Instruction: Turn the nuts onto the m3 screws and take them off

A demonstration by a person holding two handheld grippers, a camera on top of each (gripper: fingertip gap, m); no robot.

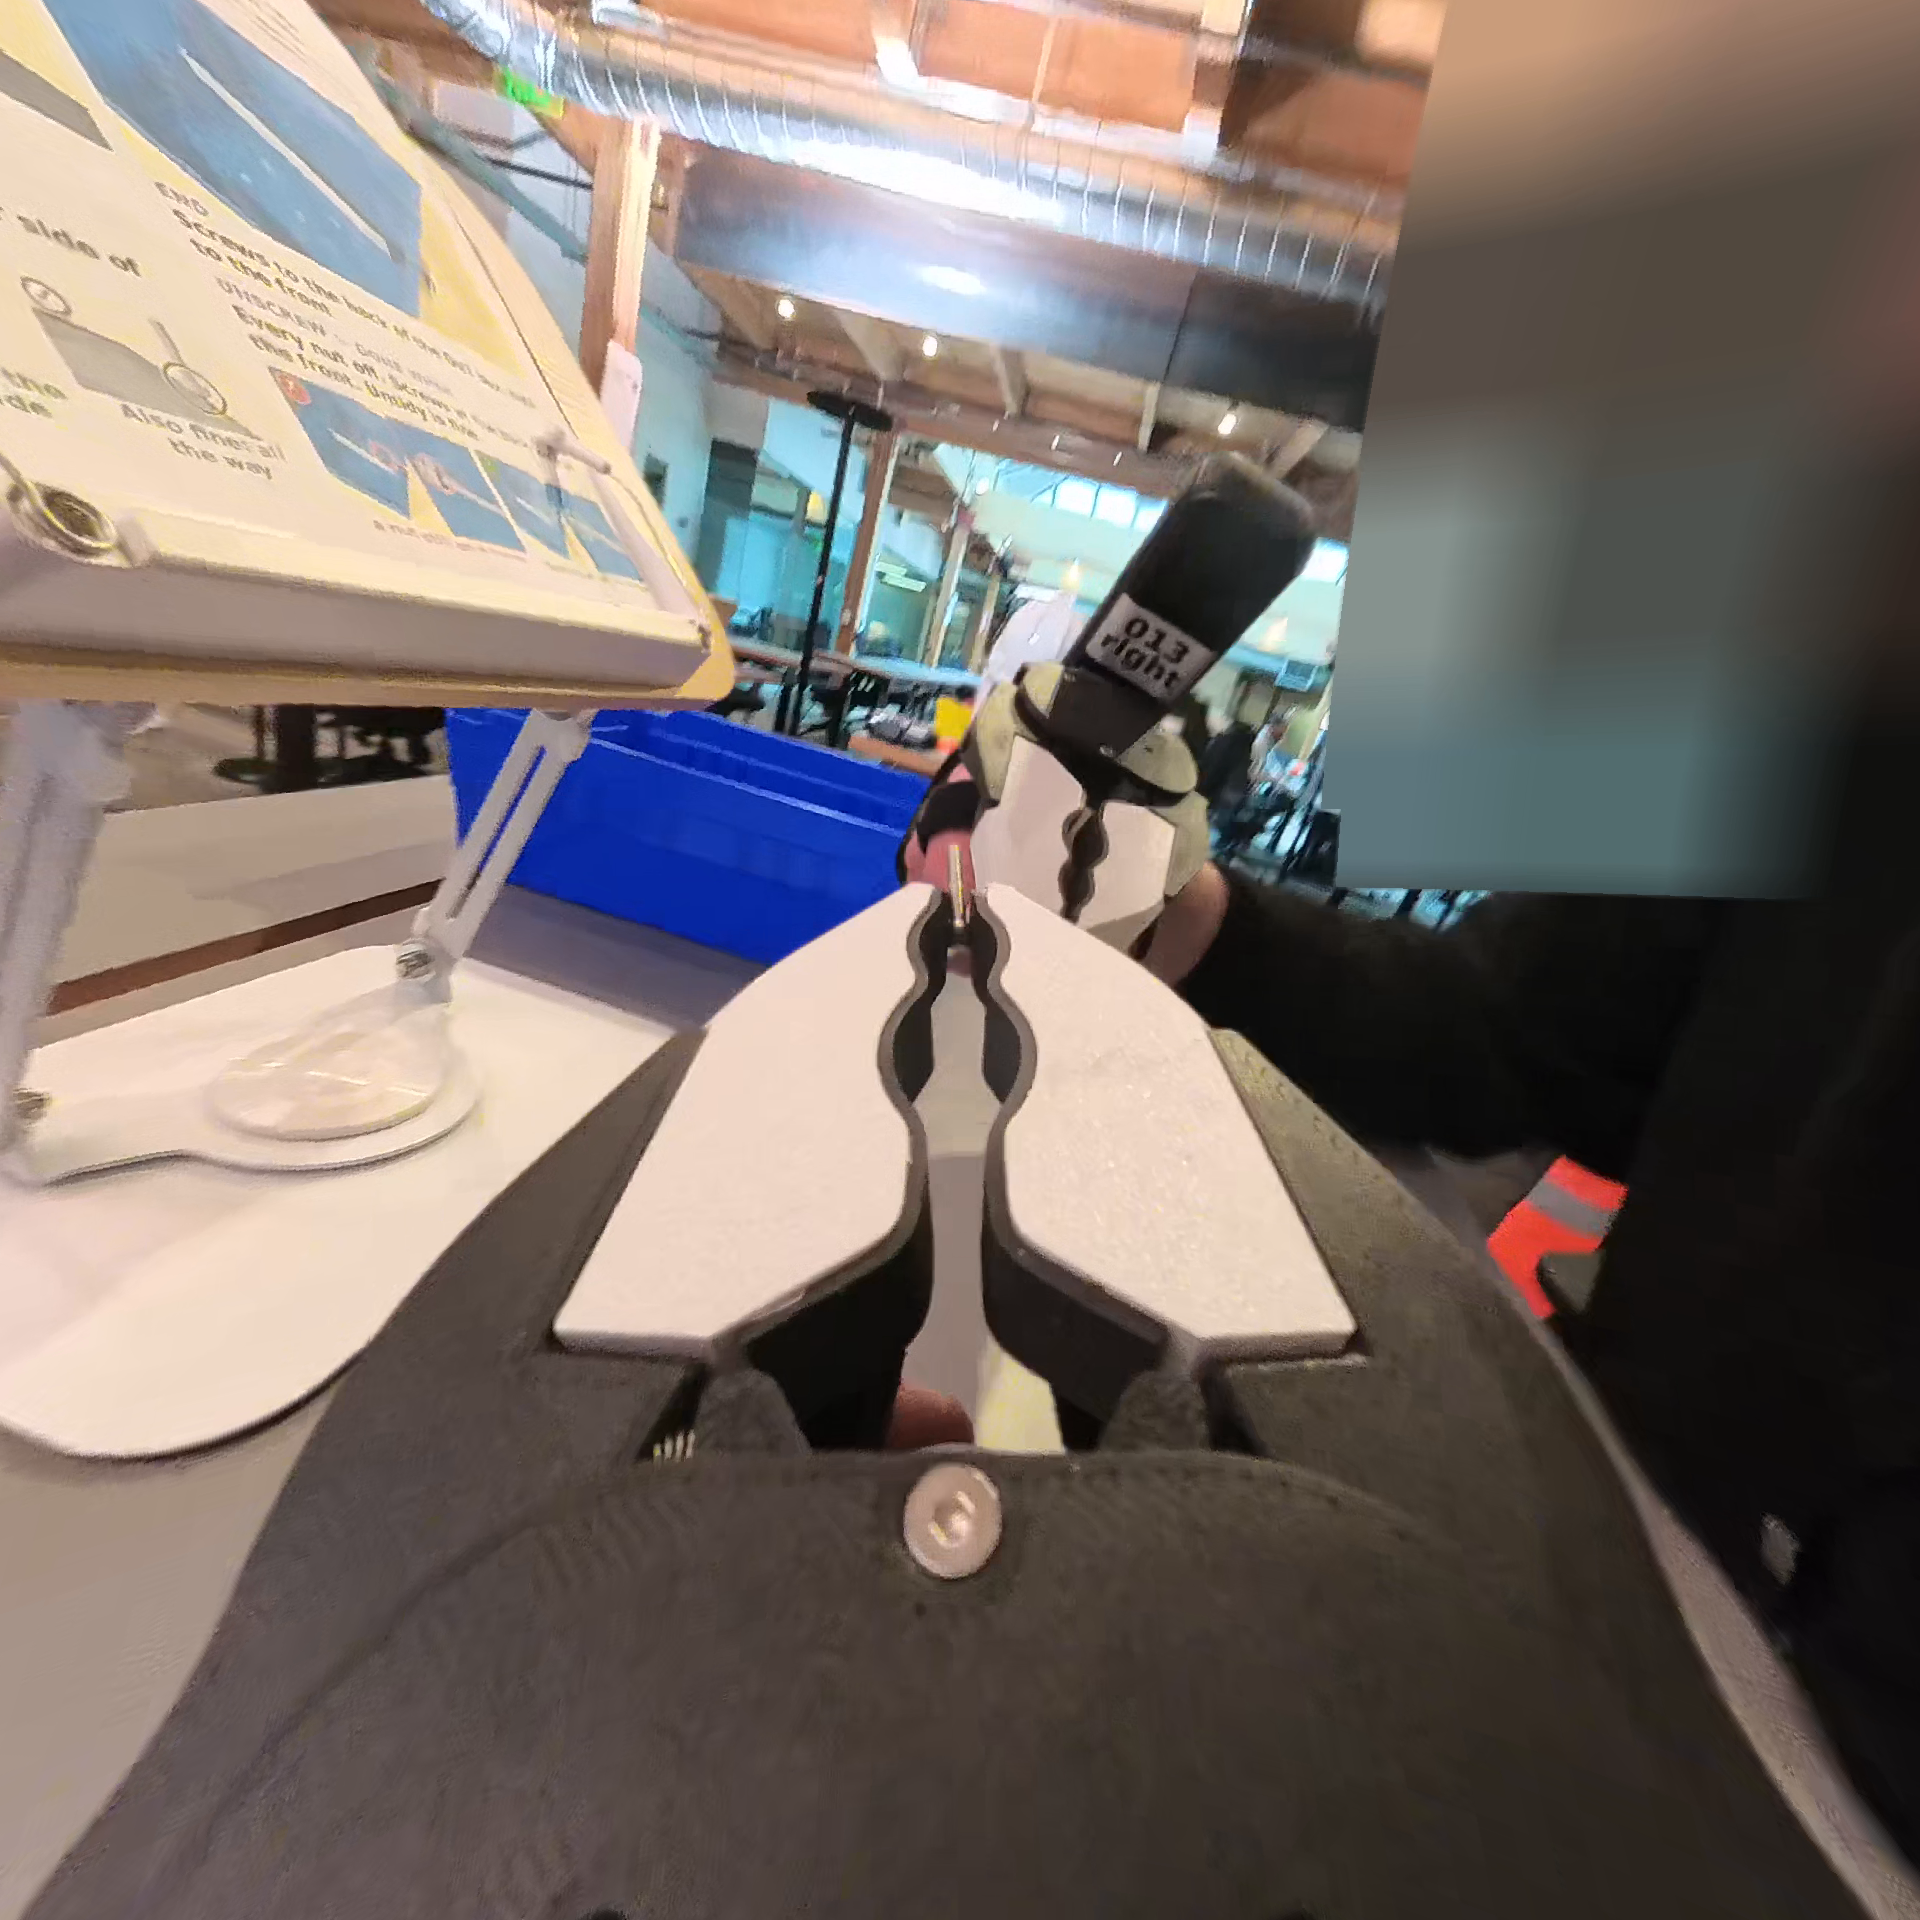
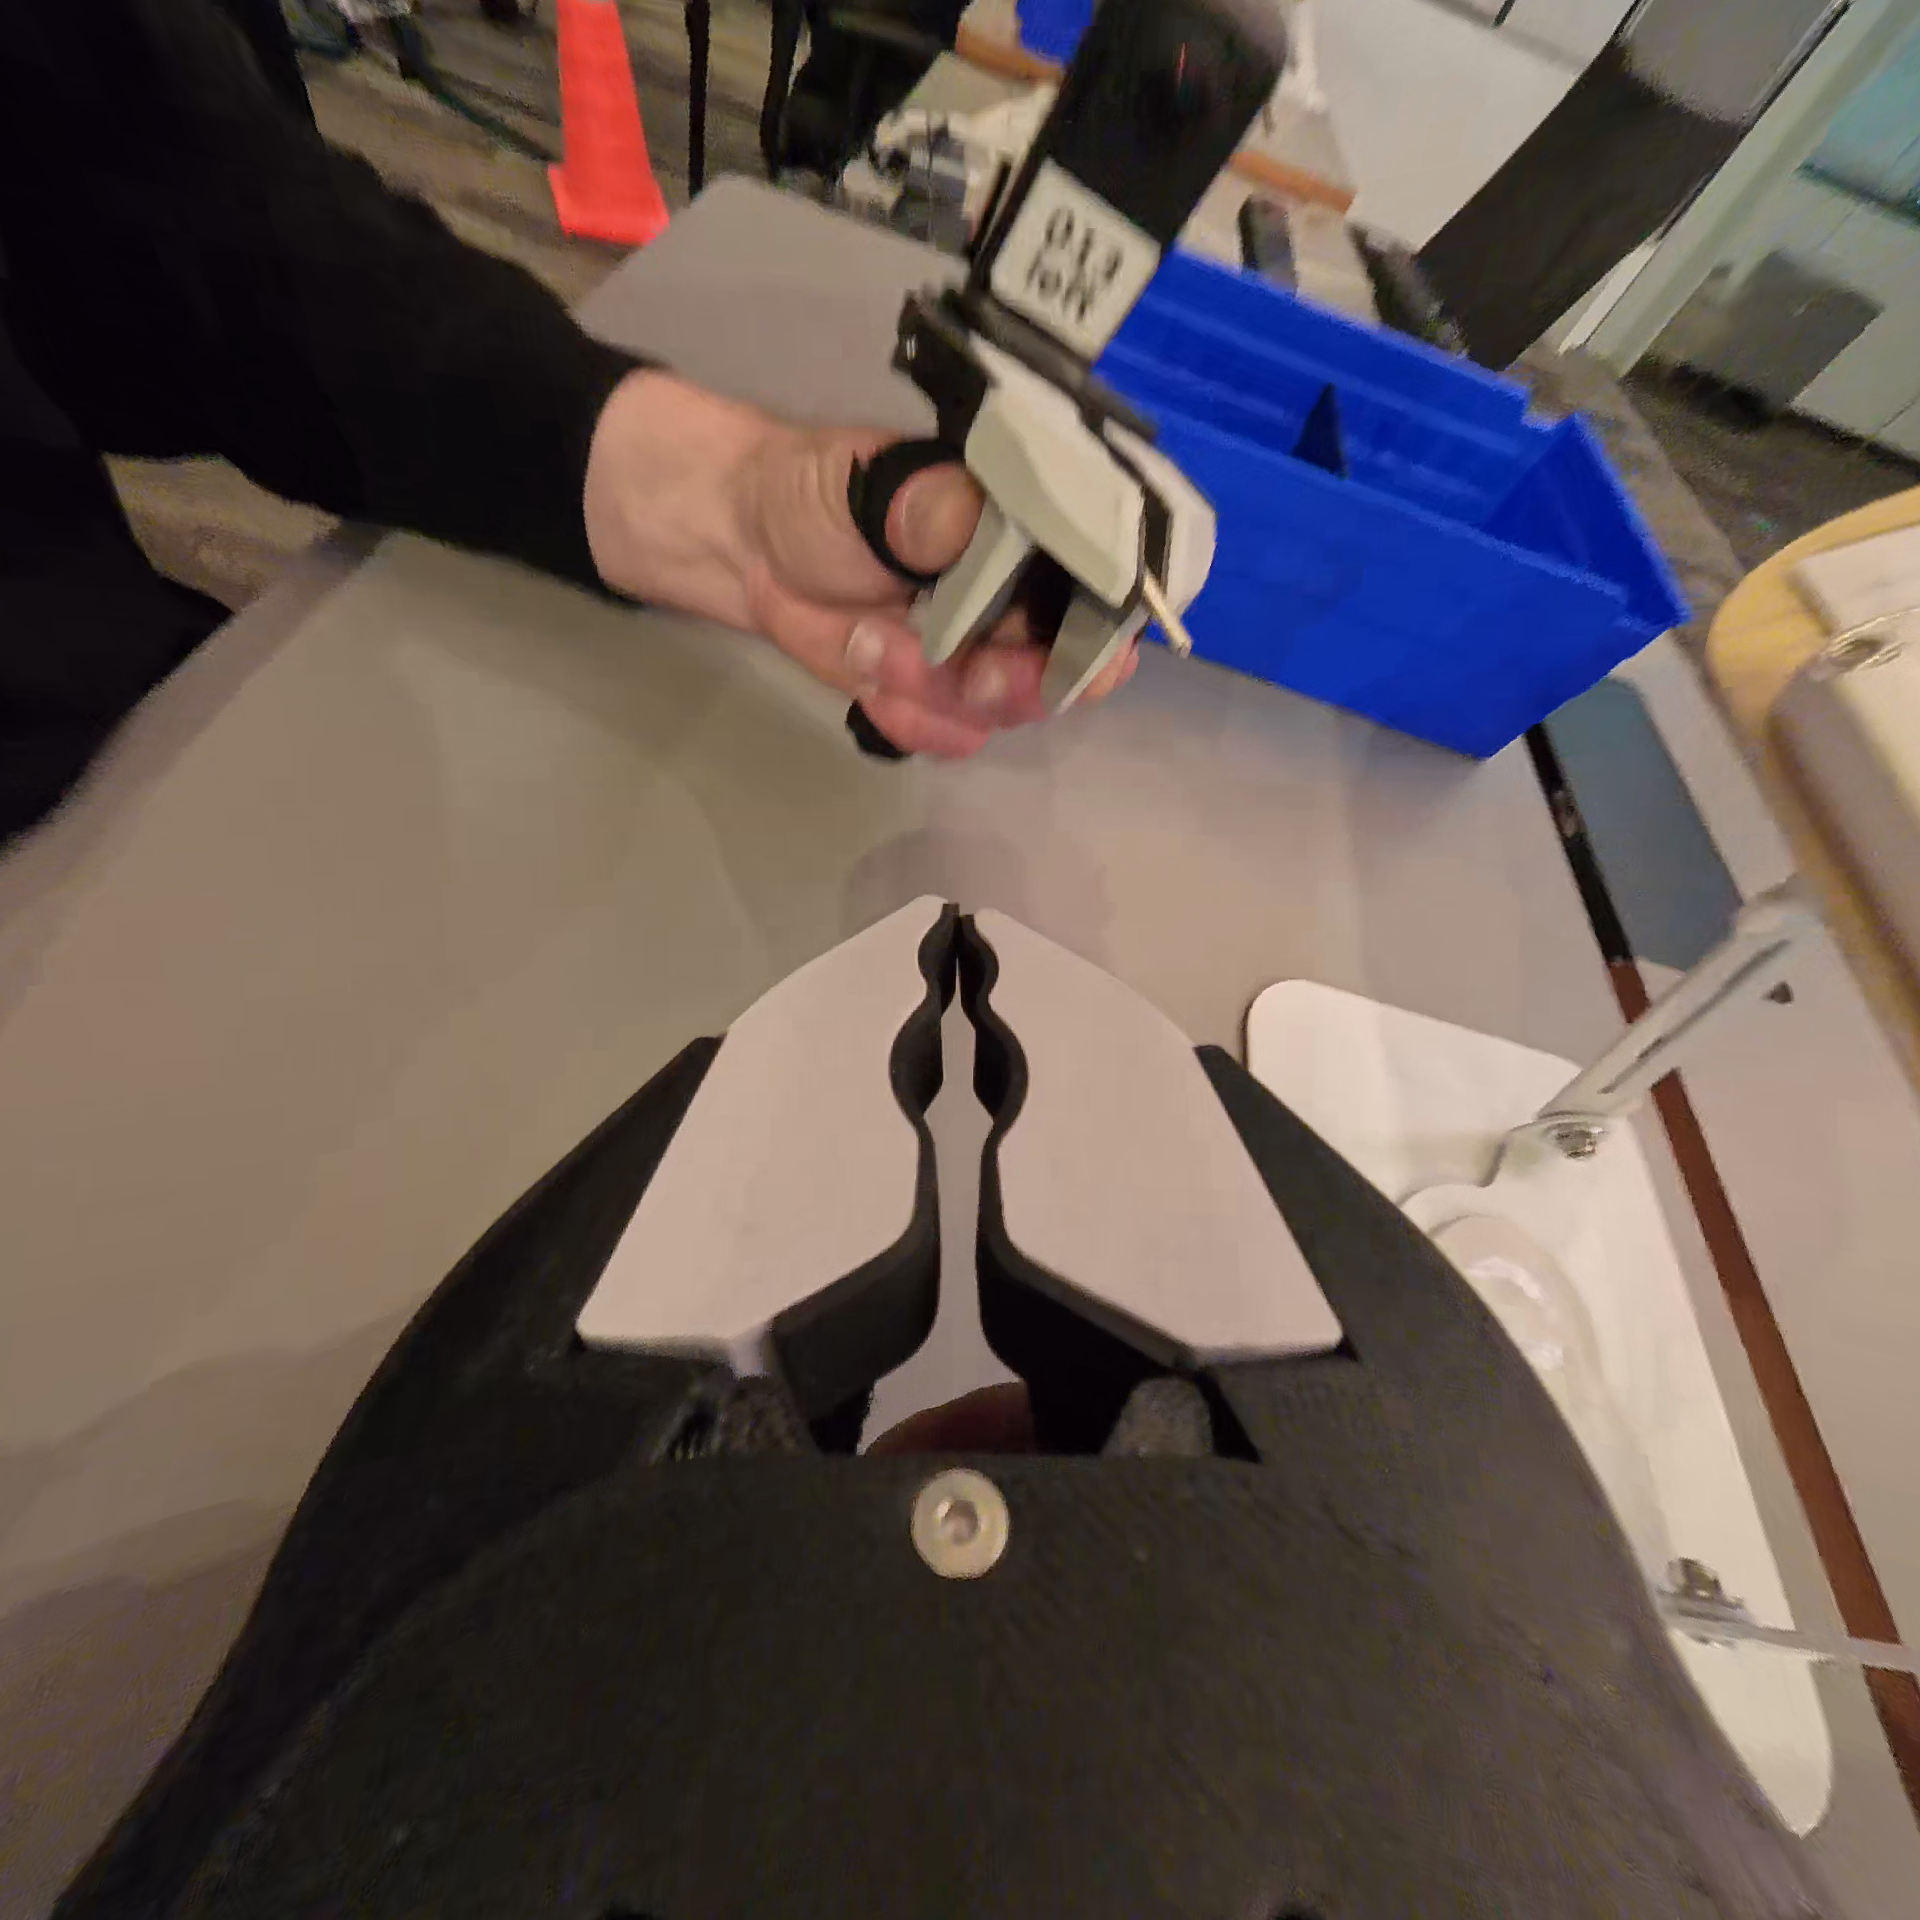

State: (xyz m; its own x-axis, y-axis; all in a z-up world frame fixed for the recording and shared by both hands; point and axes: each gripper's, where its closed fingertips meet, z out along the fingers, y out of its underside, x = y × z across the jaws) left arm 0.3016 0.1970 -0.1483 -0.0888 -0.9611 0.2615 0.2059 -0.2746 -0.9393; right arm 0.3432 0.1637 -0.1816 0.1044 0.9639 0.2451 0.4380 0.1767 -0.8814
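My left gripper (image 1: 958,914) is shut on a small metal screw (image 1: 956,878), pinched at the very tips with its shaft poking out forward. It also shows in the right wrist view (image 2: 1138,613), held up in a person's hand (image 2: 748,540), with the screw (image 2: 1172,627) sticking out of its tips. My right gripper (image 2: 954,920) is shut above the grey table (image 2: 416,831); nothing shows between its tips. In the left wrist view the right gripper (image 1: 1081,862) hangs just behind the screw, pointing down. I see no nut in either view.
A blue bin (image 2: 1403,561) stands at the far side of the table, also in the left wrist view (image 1: 707,831). A stand with an instruction sheet (image 1: 312,364) rests on a white base (image 2: 1455,1247). An orange cone (image 2: 603,135) stands on the floor beyond.
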